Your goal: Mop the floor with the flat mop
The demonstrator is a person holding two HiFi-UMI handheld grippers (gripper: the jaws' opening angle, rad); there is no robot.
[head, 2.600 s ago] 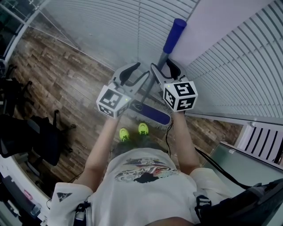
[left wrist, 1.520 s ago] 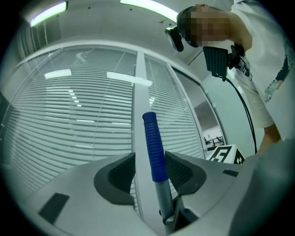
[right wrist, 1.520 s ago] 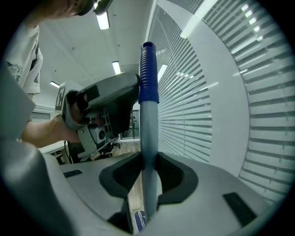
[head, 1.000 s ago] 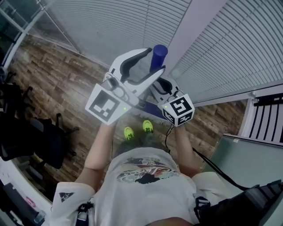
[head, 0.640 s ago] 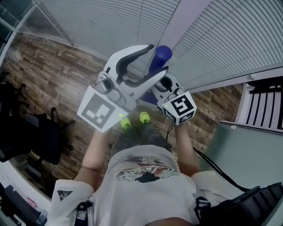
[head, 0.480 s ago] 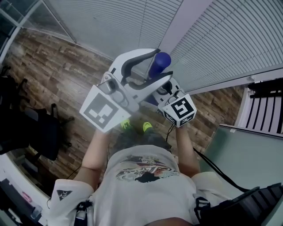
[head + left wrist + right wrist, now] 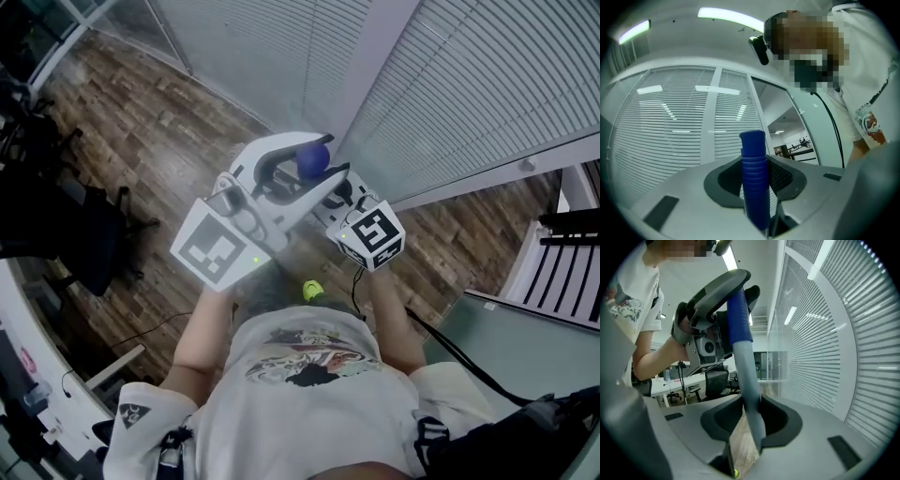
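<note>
The flat mop's handle stands upright in front of me, held by both grippers. Its blue ribbed grip [image 7: 309, 159] [image 7: 753, 187] sits between the dark pads of my left gripper [image 7: 322, 154] [image 7: 756, 177], whose jaws have just been closing and now press on it. Lower down, my right gripper [image 7: 339, 193] [image 7: 750, 422] is shut on the grey pole [image 7: 749, 380]. In the right gripper view the left gripper [image 7: 708, 300] shows clamped at the top of the blue grip [image 7: 739, 317]. The mop head is hidden below my hands and body.
Wood-plank floor [image 7: 141, 122] spreads to the left and around my yellow-green shoe [image 7: 311, 291]. A glass wall with white blinds [image 7: 450, 84] runs close ahead and right. Black office chairs [image 7: 89, 248] stand at the left, a railing [image 7: 574, 253] at the right.
Both grippers and the handle have shifted with me across the floor. The left jaws, open around the blue grip before, have narrowed onto it. The mop head seen earlier is out of sight.
</note>
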